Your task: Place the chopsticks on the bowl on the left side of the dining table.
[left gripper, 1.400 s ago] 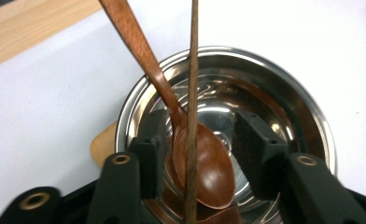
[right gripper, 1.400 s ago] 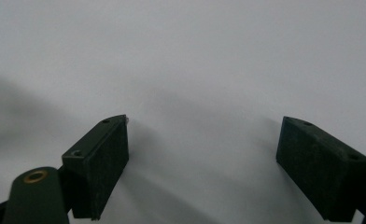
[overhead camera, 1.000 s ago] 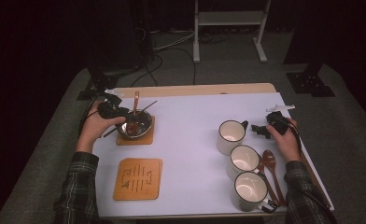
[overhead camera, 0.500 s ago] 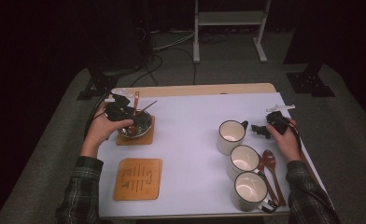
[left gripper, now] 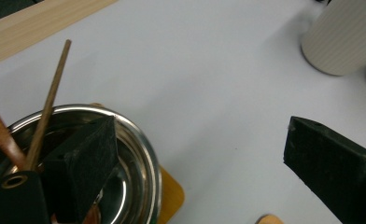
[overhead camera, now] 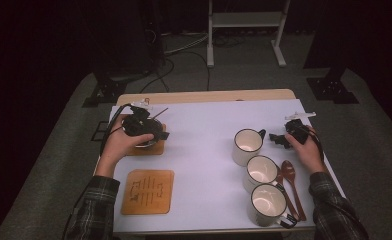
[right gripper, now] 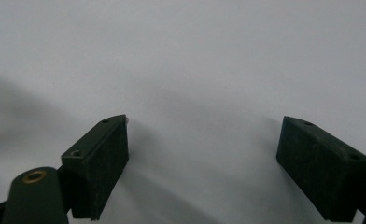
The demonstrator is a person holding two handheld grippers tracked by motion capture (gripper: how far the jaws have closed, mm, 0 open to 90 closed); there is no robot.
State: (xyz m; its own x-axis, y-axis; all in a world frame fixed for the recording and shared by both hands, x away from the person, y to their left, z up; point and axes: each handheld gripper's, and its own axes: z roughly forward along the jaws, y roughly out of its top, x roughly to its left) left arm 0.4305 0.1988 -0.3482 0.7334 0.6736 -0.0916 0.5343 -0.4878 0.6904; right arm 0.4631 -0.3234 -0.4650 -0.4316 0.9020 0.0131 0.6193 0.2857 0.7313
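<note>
1. The round, shiny stainless-steel bowl [left gripper: 125, 154] stands on a square orange-brown wooden coaster [left gripper: 171, 196] at the left side of the white table surface [overhead camera: 204, 150]. In the left gripper view, the coaster's rounded corner protrudes from under the bowl rim.
2. Two slim wooden utensil handles [left gripper: 50, 100] lean inside the bowl and rise past its rim toward the far table edge.
3. The left gripper [overhead camera: 151, 134] is held directly over the bowl. Its jaws have just been opening and now stand wide apart with nothing between the pads. One black jaw hangs above the bowl interior beside the handles; the other is over bare table, clear of the bowl.
4. A second square wooden coaster with a dark line pattern [overhead camera: 148, 191] lies nearer the person, just below the bowl's coaster in the high view and apart from it.
5. Three white ceramic mugs [overhead camera: 262, 170] form a diagonal row on the right half of the table, well apart from the bowl.
6. Two reddish-brown wooden spoons [overhead camera: 289, 187] lie just beside the two nearer mugs, on their right.
7. The right gripper [overhead camera: 279, 140] rests near the farthest mug's handle. Its jaws are spread wide over bare white surface, holding nothing.
</note>
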